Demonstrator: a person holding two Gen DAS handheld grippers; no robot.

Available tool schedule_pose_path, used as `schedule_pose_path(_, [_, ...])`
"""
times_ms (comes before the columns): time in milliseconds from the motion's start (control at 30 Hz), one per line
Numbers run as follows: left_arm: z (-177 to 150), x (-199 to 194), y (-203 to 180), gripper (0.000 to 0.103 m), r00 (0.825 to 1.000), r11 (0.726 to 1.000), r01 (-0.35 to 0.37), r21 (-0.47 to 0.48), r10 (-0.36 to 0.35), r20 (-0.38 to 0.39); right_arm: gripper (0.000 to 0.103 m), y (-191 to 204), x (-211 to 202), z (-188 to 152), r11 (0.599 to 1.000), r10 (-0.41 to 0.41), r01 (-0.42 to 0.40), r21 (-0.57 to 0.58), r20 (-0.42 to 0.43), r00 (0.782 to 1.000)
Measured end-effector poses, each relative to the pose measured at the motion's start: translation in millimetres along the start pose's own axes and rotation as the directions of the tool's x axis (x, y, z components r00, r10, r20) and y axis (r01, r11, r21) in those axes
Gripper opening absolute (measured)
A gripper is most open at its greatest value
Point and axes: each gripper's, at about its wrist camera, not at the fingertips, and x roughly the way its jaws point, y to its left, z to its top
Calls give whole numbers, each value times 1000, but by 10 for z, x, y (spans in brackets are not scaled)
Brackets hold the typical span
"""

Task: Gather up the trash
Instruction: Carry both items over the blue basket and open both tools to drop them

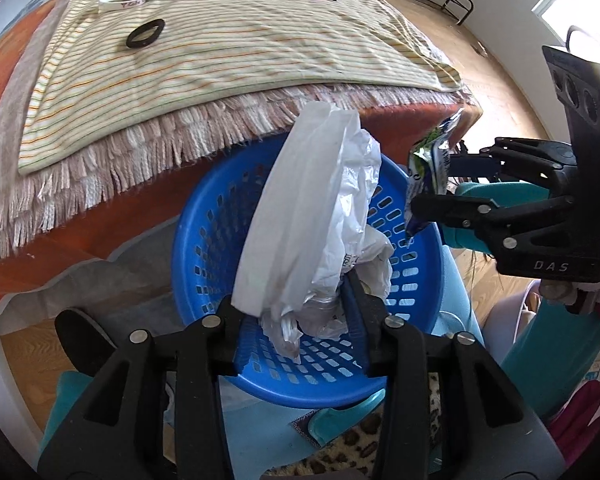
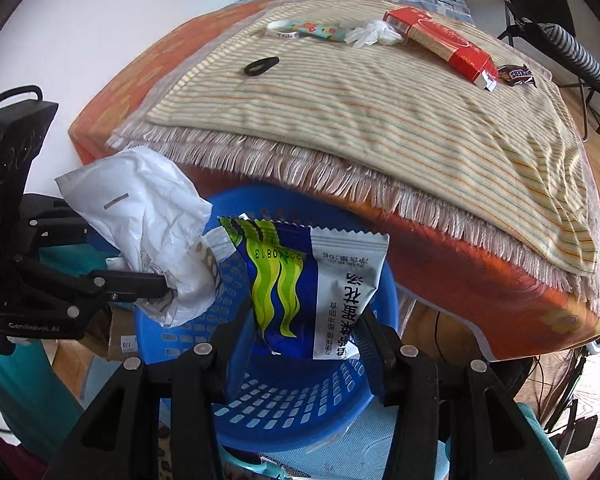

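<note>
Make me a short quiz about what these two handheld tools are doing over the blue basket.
1. True or false: the left tool is clamped on a crumpled white plastic bag.
2. What does the right tool hold? A) a red box B) a blue and green snack packet C) a black ring
3. Fill in: both items hang above the blue ____.

Key
1. True.
2. B: the snack packet; the red box and black ring lie on the striped cloth.
3. Basket, which has nothing visible inside.
</note>
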Motion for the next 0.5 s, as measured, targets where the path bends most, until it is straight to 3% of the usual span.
schedule_pose_path(100, [-1,0,-21,44,1000,1000,2,7,-2,0,51,-10,12,-1,1000,0,0,3,-6,1000])
schedule_pose_path(133, [0,3,-20,51,1000,1000,1,6,-1,-1,56,-20,22,5,1000,3,-3,7,-10,1000])
schedule_pose_path(233, [2,0,-16,54,1000,1000,2,-2,-2,1,75,-25,37,31,1000,-4,4,19,-13,1000])
schedule_pose_path(500, [13,-16,-6,54,1000,1000,-5,-6,5,5,76,-37,30,45,1000,-18,18,23,-11,1000])
